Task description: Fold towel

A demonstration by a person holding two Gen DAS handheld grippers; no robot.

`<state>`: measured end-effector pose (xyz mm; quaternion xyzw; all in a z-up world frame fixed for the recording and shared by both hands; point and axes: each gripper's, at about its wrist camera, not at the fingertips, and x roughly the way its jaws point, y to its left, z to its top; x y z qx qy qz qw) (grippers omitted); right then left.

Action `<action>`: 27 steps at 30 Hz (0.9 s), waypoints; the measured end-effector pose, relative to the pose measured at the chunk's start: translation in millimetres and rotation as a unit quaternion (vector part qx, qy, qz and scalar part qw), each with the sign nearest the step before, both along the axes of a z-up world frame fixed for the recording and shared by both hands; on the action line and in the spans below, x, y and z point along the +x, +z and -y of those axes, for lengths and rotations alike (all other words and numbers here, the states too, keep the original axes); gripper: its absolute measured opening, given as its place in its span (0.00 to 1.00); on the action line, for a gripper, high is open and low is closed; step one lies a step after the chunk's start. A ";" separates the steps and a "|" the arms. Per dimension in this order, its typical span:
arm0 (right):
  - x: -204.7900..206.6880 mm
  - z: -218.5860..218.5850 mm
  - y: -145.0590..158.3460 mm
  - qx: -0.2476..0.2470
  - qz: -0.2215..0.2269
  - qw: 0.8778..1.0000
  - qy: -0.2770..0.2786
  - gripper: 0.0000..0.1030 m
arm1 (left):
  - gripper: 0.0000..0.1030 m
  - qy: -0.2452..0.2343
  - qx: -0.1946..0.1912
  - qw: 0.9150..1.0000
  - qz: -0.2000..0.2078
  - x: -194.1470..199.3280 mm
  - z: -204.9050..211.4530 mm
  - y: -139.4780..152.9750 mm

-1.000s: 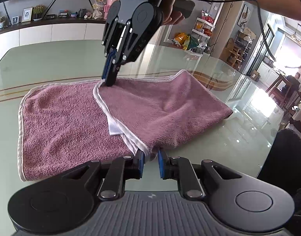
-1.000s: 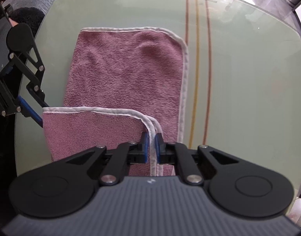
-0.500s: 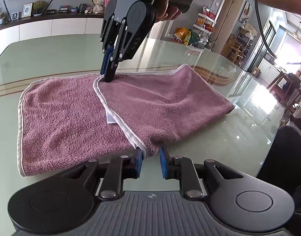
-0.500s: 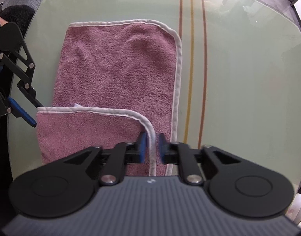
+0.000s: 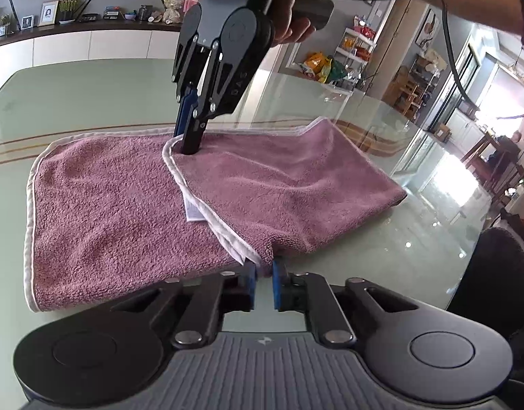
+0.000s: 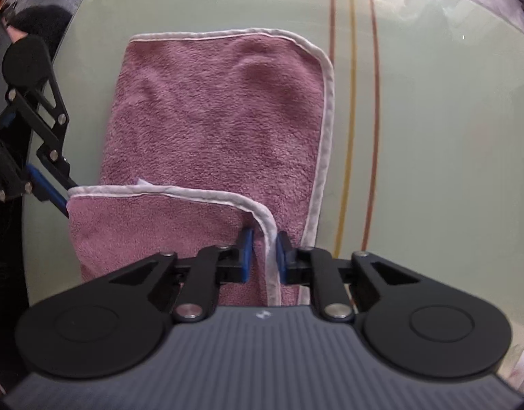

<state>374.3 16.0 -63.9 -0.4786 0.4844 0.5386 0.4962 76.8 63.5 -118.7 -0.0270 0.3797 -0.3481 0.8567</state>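
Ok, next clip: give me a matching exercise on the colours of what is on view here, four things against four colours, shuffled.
Things:
1. towel
2. edging of the towel
3. table
4. stripes on the table

Colours:
A. white
B. brown and gold
C. dusty pink
D. pale green

Pairs: 1-C, 2-A, 3-D, 4-B

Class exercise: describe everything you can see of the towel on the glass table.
The towel is mauve terry cloth with a pale bound hem and a small white label. It lies on the glass table, one end folded back over itself and not yet flat. The left gripper pinches the flap's near corner; the right gripper grips the far corner, its jaws having just been closing.
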 end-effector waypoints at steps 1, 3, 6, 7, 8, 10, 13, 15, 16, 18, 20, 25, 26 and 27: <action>0.1 0.7 1.1 0.005 0.004 1.000 0.001 0.09 | 0.09 0.001 0.002 1.000 -0.001 0.3 0.2 -0.5; 0.3 2.4 4.1 0.015 0.013 1.000 0.003 0.08 | 0.09 0.001 0.002 1.000 0.001 -0.1 0.6 -0.3; -6.6 4.9 12.2 0.029 0.035 0.999 0.018 0.09 | 0.09 0.000 0.002 1.000 0.002 -0.4 1.0 0.0; -9.4 5.5 14.1 0.032 0.043 0.998 0.024 0.09 | 0.09 -0.001 0.002 1.000 0.002 -0.2 1.3 -0.2; -11.9 5.6 15.1 0.033 0.052 0.998 0.030 0.09 | 0.09 -0.001 0.003 1.000 0.001 0.0 1.5 -0.2; -19.5 5.5 15.4 0.035 0.075 0.995 0.047 0.09 | 0.09 -0.002 0.005 1.000 0.001 0.5 3.2 -0.3; -30.2 14.1 6.6 0.036 0.108 0.991 0.069 0.10 | 0.10 -0.003 0.007 1.000 0.001 0.3 3.9 -0.6; -39.8 19.7 -6.2 0.034 0.122 0.989 0.077 0.11 | 0.10 -0.004 0.007 1.000 0.001 0.0 3.9 -0.7; -42.4 20.4 -11.3 0.032 0.128 0.988 0.081 0.12 | 0.10 -0.004 0.008 1.000 0.001 0.1 3.9 -0.7; -38.9 19.1 -13.2 0.036 0.132 0.988 0.078 0.17 | 0.10 -0.004 0.008 1.000 0.002 0.2 3.4 0.0; -34.5 17.3 -13.5 0.037 0.133 0.988 0.076 0.18 | 0.10 -0.004 0.008 1.000 0.002 0.3 2.8 0.6; -22.2 5.8 -28.5 0.037 0.099 0.993 0.058 0.14 | 0.10 -0.005 0.009 1.000 0.001 -1.0 3.4 0.7; -15.8 5.3 -28.9 0.038 0.087 0.994 0.048 0.13 | 0.11 -0.006 0.009 1.000 0.001 -0.9 3.4 0.6; -9.9 5.7 -29.0 0.040 0.076 0.996 0.039 0.12 | 0.11 -0.006 0.010 1.000 0.001 -0.9 3.5 0.6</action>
